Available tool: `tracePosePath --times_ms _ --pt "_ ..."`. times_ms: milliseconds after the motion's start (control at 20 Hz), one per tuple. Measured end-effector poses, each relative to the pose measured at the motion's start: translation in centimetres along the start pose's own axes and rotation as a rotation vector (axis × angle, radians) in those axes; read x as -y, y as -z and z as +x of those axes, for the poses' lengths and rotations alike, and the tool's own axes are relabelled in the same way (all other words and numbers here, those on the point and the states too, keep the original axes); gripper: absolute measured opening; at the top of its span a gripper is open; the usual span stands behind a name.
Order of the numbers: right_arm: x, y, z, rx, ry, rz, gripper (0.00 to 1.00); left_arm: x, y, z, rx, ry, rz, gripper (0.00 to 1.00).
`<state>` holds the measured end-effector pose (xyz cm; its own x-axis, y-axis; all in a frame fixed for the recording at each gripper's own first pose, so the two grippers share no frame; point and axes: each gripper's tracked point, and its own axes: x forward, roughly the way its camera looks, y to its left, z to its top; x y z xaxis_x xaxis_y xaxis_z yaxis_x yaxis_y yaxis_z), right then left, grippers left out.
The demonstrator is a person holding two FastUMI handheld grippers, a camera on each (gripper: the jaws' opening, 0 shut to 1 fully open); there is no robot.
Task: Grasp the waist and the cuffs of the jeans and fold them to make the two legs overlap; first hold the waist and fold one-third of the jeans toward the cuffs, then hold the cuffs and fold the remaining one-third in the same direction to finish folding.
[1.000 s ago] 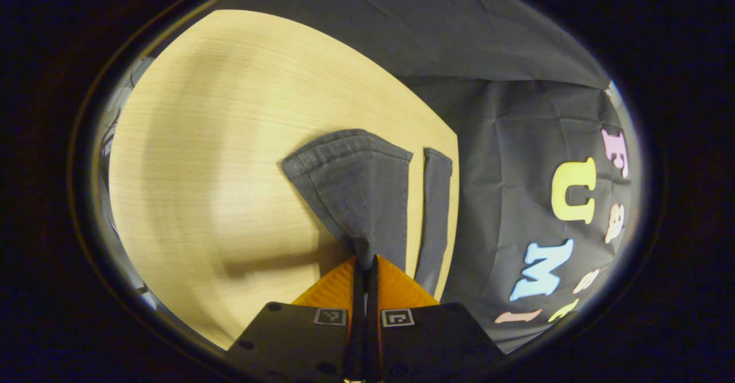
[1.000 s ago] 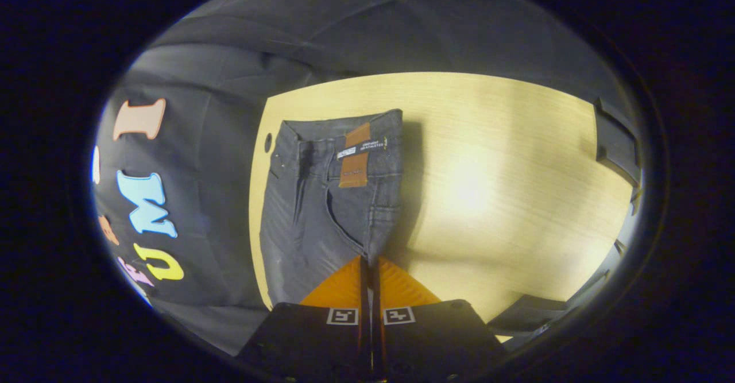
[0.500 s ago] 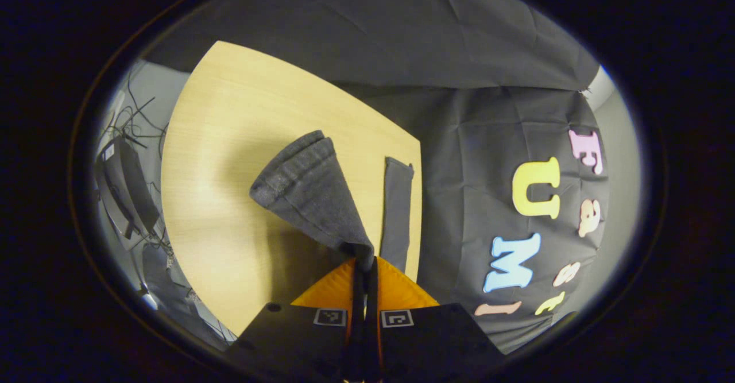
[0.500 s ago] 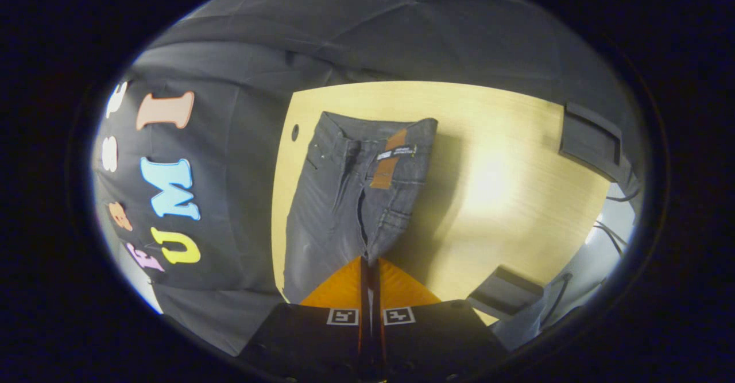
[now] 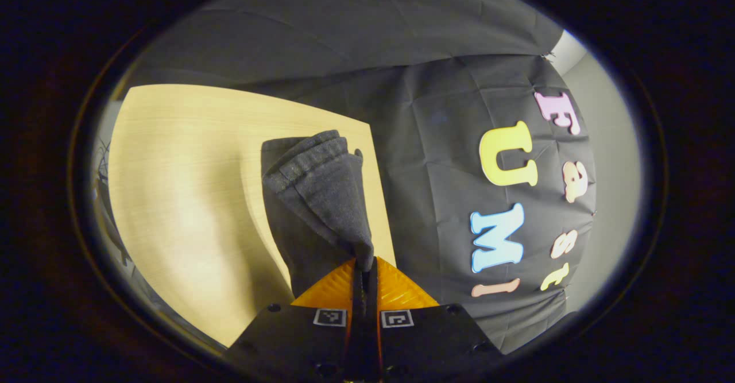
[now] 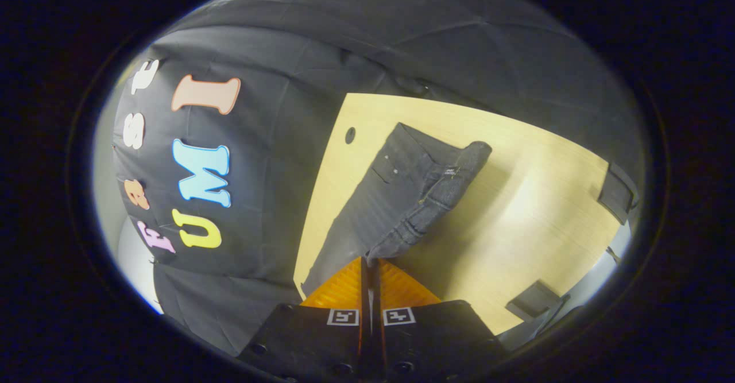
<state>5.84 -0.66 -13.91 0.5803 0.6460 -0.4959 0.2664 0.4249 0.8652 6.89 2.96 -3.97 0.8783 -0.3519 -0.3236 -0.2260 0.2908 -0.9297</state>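
Black cloth backs the tabletop [image 6: 517, 211]. My left gripper [image 5: 364, 268] is clamped on a cuff [image 5: 313, 159], my right gripper [image 6: 368, 262] on the waist [image 6: 453, 176]; the jeans [image 6: 390, 199] lie along the tabletop's far edge. I lay both edges over evenly, keeping them taut.

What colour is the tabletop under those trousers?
Pale yellow wood grain tabletop beneath dark grey jeans; clearest in the right gripper view.

Dark grey jeans [image 6: 402, 199] are seen lying along the bench edge nearest the cloth wall. The waist end [image 6: 453, 170] is lifted and turned over, with its nearer corner pinched and raised. At the other end, the hemmed cuff [image 5: 310, 159] is raised, draped over the leg beneath it.
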Motion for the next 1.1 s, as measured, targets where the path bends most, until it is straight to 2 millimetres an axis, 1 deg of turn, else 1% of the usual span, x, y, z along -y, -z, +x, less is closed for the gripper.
tracePosePath --times_ms 50,200,300,450,500,650,700,800,900,950,1000,1050,1100 --pt "-0.7 -0.7 0.6 0.000 -0.004 0.003 0.00 0.9 -0.3 1.2 0.000 -0.001 0.013 0.08" --pt "-2.3 -2.8 2.7 -0.004 -0.020 0.046 0.00 2.9 -1.2 5.6 -0.012 -0.009 0.034 0.08" --pt "-2.5 -4.3 4.6 0.002 -0.011 0.065 0.00 3.2 -1.4 9.1 -0.022 -0.035 0.055 0.08" --pt "-3.2 -6.3 7.7 0.010 -0.009 0.073 0.00 3.8 -1.0 14.4 -0.048 -0.089 0.106 0.08" --pt "-3.4 -7.0 8.9 0.010 -0.011 0.065 0.00 3.9 -0.7 16.3 -0.054 -0.110 0.138 0.08" --pt "-3.3 -8.6 12.8 0.017 -0.021 0.011 0.00 3.5 0.4 22.8 -0.090 -0.158 0.254 0.08" --pt "-3.2 -8.8 13.8 0.027 -0.020 -0.002 0.00 3.8 1.1 24.8 -0.112 -0.159 0.280 0.08" --pt "-2.8 -9.9 15.4 0.070 -0.027 -0.023 0.00 3.8 2.2 28.8 -0.150 -0.169 0.342 0.08" --pt "-2.6 -10.5 16.6 0.092 -0.033 -0.033 0.00 3.5 2.9 31.8 -0.174 -0.186 0.422 0.08" --pt "-2.5 -11.1 17.3 0.111 -0.038 -0.034 0.00 3.3 3.0 33.2 -0.178 -0.198 0.452 0.12" --pt "-2.2 -11.7 18.0 0.125 -0.032 -0.029 0.00 3.0 2.9 34.5 -0.178 -0.211 0.482 0.07" --pt "-1.8 -12.3 18.8 0.139 -0.024 -0.019 0.00 2.6 2.6 35.5 -0.174 -0.222 0.492 0.07" --pt "-1.3 -12.8 19.4 0.155 -0.015 -0.008 0.00 2.1 1.7 36.6 -0.157 -0.225 0.500 0.07"
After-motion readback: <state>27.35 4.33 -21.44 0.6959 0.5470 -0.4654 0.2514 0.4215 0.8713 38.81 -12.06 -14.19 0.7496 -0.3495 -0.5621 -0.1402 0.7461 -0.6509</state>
